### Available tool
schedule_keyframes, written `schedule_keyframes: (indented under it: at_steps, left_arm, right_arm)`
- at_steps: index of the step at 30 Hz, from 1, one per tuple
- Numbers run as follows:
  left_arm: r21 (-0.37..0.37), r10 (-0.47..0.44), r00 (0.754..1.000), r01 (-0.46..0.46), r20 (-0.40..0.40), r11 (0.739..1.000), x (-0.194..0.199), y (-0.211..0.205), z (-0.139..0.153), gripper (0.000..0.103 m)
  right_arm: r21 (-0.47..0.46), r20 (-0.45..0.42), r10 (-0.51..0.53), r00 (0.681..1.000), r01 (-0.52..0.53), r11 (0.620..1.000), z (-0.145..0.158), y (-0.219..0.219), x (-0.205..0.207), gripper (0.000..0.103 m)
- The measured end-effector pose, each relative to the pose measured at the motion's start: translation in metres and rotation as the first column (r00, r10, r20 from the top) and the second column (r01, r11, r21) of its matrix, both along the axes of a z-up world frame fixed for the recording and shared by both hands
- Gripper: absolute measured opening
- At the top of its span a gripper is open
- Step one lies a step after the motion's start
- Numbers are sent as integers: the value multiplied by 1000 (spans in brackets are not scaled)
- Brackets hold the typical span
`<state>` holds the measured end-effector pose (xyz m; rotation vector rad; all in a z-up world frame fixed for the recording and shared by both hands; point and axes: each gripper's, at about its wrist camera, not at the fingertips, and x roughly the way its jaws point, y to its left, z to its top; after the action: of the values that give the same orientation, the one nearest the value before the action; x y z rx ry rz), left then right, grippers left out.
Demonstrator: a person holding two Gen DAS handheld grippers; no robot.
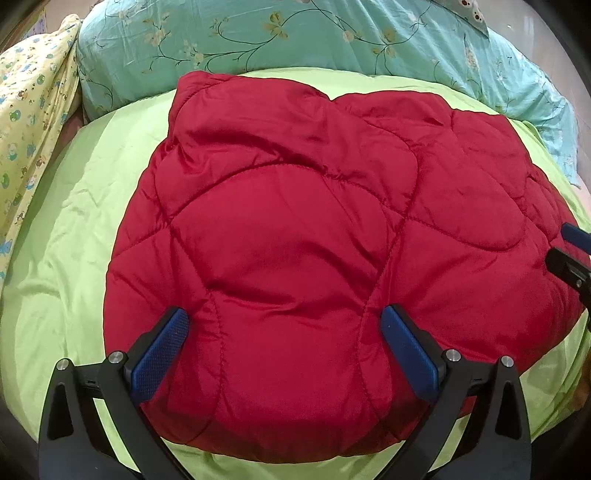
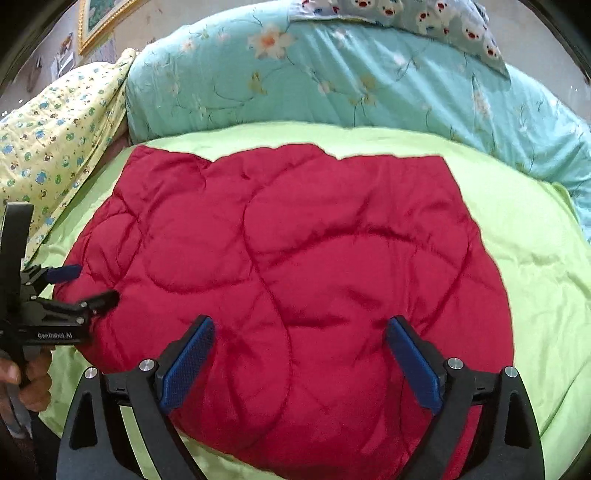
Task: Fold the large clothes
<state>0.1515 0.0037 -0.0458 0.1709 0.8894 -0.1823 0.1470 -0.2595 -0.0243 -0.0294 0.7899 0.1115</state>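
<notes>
A red quilted padded garment (image 1: 303, 229) (image 2: 295, 258) lies folded into a thick block on the light green sheet (image 1: 74, 236) (image 2: 535, 266). My left gripper (image 1: 284, 325) hovers open over its near edge, blue pads wide apart with red fabric showing between them. My right gripper (image 2: 301, 332) is open too, over the near right part of the garment. In the right wrist view the left gripper (image 2: 92, 284) shows at the left edge of the garment, a hand holding it. The right gripper's fingers (image 1: 569, 258) show at the right edge of the left wrist view.
A teal floral quilt (image 1: 295, 40) (image 2: 332, 81) is piled along the far side of the bed. A yellow patterned blanket (image 1: 29, 110) (image 2: 55, 140) lies at the far left. A framed picture (image 2: 99, 18) hangs on the wall behind.
</notes>
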Motion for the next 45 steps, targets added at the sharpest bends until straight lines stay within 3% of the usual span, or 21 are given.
schedule_keyframes:
  at_steps: [4,13,22,26,32,37,45]
  left_arm:
    - [4,-4,1000,4,5,1000,0,-1,0,103]
    - [10,3,1000,-4,16,1000,0,-1,-1,103]
    - [-10,13,999,-12,43,1000,-33,7,13,103]
    - [-12,-7,999,8,33,1000,-54,14,13,103]
    - [67,-2,1000,1,25,998,-85,16,2,103]
    - [79,-13,1000,12,6,997,-103,13,-1,103]
    - [81,-21,998,15,67,997,-120,10,28,103]
  right_arm:
    - [14,-39,0,999,0,1000,-25,-6,11,98]
    - [-7,-33,-7,999,6,1000,-24,0,11,99]
    - [80,-45,5,999,-2,997,2,-2,-26,99]
    - [64,-63,49,997,-45,997,4,3,-52,99]
    - [80,-88,81,993,-74,994,0,10,-85,99]
    - [52,-131,98,986,-92,994,-8,22,-99,99]
    - [-23,-126,136,983,-140,990,9,45,-115,99]
